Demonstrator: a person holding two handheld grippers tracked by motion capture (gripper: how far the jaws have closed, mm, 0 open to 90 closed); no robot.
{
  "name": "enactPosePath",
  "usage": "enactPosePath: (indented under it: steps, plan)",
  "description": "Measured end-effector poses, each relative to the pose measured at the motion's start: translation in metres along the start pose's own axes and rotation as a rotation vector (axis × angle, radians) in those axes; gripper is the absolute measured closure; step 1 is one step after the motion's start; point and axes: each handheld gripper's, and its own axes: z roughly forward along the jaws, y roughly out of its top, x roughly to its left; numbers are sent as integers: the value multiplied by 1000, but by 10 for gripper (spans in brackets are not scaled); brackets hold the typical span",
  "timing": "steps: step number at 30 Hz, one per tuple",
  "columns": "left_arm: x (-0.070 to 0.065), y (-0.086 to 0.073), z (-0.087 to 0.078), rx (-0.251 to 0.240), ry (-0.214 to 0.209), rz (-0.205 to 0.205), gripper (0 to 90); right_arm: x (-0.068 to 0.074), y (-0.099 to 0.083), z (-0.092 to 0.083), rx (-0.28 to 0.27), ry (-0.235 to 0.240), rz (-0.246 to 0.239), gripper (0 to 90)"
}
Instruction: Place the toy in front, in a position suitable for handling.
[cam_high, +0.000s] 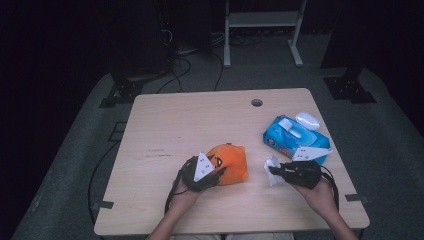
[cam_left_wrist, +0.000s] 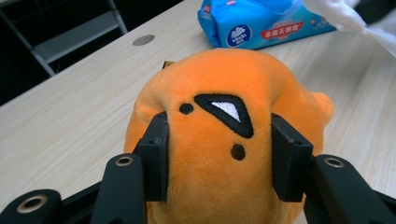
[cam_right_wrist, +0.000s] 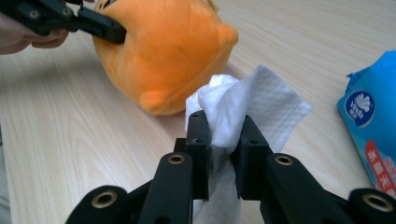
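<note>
Clamping an orange plush toy (cam_left_wrist: 219, 140) from both sides, the left tool (cam_left_wrist: 219, 161) is seen with its pads pressed into the soft fabric on either side of the stitched face. The toy is rested on the table (cam_high: 190, 125), slightly left of the middle of its near half, and is noted at (cam_high: 231, 162) in the high view, with the left tool (cam_high: 212, 175) at its near left side. The right tool (cam_right_wrist: 223, 140) is closed narrowly on a crumpled white wipe (cam_right_wrist: 243, 105), which is pinched between the pads and bunched above them. In the high view the right tool (cam_high: 274, 170) is recorded just right of the toy, the wipe (cam_high: 272, 165) being held near the toy but apart from it.

One container is observed: a blue soft pack of wipes (cam_high: 295, 137), laid flat near the right edge of the table, beyond the right tool. A white flap on its top is noted; whether it is open cannot be told, and its contents are hidden. A small white oval object (cam_high: 307, 120) is placed just beside the pack's far end.
</note>
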Motion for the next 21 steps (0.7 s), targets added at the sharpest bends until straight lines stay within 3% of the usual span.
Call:
enactPosePath:
  steps: [5, 11, 16, 21]
  plan:
    - [4, 0, 1, 9, -24, -25, 434, -5, -7, 0, 39, -24, -4, 773]
    - [6, 3, -2, -8, -45, -31, 313, -19, -24, -4, 83, -50, 58, 694]
    - [10, 8, -10, -44, -43, -31, 297, -22, -24, -6, 67, -64, 92, 577]
    - [16, 12, -22, -79, -36, -46, 275, -24, -25, -12, 28, -44, 122, 542]
